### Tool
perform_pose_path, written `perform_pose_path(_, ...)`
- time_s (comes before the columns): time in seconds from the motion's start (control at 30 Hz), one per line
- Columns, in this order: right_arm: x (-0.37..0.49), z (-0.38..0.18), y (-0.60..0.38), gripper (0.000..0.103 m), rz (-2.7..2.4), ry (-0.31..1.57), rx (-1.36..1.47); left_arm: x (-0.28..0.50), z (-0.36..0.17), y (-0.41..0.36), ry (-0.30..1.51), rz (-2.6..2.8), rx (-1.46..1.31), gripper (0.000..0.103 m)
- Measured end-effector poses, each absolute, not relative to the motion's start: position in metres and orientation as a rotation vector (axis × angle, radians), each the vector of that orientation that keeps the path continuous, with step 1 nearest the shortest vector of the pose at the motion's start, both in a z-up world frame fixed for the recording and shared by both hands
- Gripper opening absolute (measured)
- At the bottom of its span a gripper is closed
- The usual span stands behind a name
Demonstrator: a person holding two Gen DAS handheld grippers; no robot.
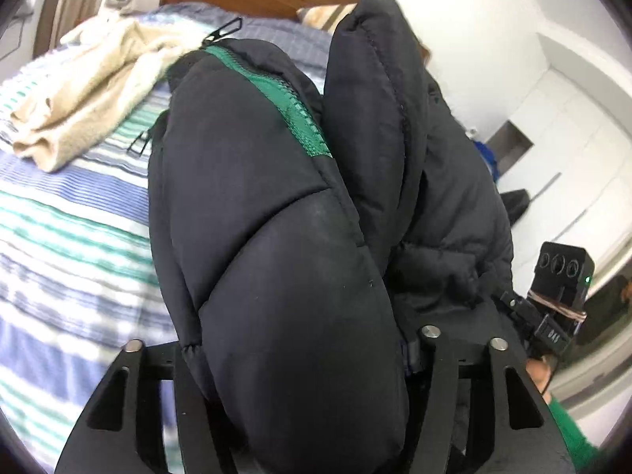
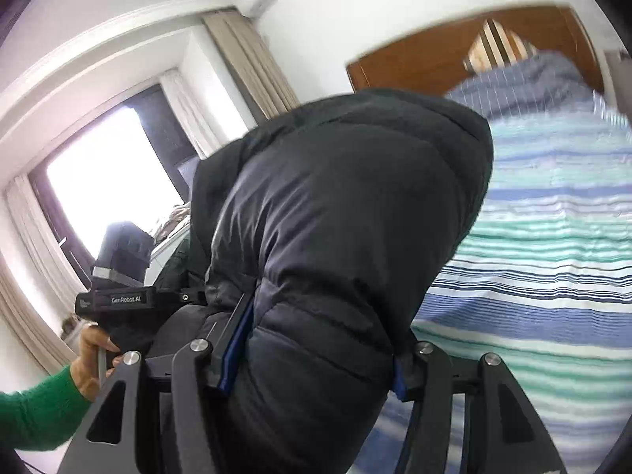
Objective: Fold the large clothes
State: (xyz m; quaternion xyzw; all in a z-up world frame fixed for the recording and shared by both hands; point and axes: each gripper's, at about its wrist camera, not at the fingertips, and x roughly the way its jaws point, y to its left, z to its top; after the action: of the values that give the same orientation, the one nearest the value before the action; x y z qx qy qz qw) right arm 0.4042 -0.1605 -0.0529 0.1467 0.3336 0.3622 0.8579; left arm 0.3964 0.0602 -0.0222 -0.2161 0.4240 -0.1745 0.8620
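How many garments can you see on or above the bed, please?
2: a black puffer jacket bunched between the left gripper and right gripper, and a cream garment crumpled on the striped bedding behind it. The jacket may hide others.

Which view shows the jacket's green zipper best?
The left wrist view: the green zipper runs in plain sight down the black puffer jacket, with its metal pull at the top. The right wrist view shows only the jacket's plain quilted outside, clamped in the right hand-held gripper; no zipper shows.

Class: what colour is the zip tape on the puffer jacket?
Green zip tape on the jacket; left wrist view.
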Motion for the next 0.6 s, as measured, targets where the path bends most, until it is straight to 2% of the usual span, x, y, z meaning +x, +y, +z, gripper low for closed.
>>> perform_pose_path(0.03, 0.42, -0.068, -0.165, 0.061, 0.754, 0.751, 0.336, 0.408, -0.042, 0.054, 0.93, -0.332, -0.454, 0.074)
perform_pose_path(0.1, 0.44, -0.101, -0.173, 0.071, 0.703, 0.873, 0.395, 0.423, -0.079, 0.046, 1.028, -0.312, -0.466, 0.079)
perform_pose_path(0.13, 0.452, -0.133, -0.181, 0.073, 0.631, 0.987, 0.425, 0.427, -0.106, 0.044, 1.078, -0.324, -0.53, 0.089)
perform_pose_path(0.17, 0.455, -0.151, -0.188, 0.084, 0.588, 1.041, 0.44, 0.423, -0.115, 0.049, 1.065, -0.35, -0.617, 0.093)
perform_pose_path(0.2, 0.448, -0.165, -0.2, 0.096, 0.555, 1.039, 0.468, 0.418, -0.116, 0.051, 1.053, -0.375, -0.67, 0.093)
perform_pose_path(0.23, 0.441, -0.167, -0.206, 0.1, 0.543, 1.02, 0.475, 0.407, -0.11, 0.049, 1.04, -0.383, -0.663, 0.093)
perform_pose_path(0.37, 0.38, -0.142, -0.229, 0.101, 0.465, 0.9, 0.383, 0.366, -0.064, 0.045, 0.951, -0.32, -0.418, 0.093)
perform_pose_path(0.47, 0.345, -0.11, -0.229, 0.101, 0.358, 0.831, 0.219, 0.327, -0.021, 0.036, 0.83, -0.162, -0.175, 0.103)
perform_pose_path(0.6, 0.291, -0.078, -0.209, 0.101, 0.183, 0.8, 0.017, 0.287, 0.012, 0.026, 0.678, 0.009, 0.008, 0.103)
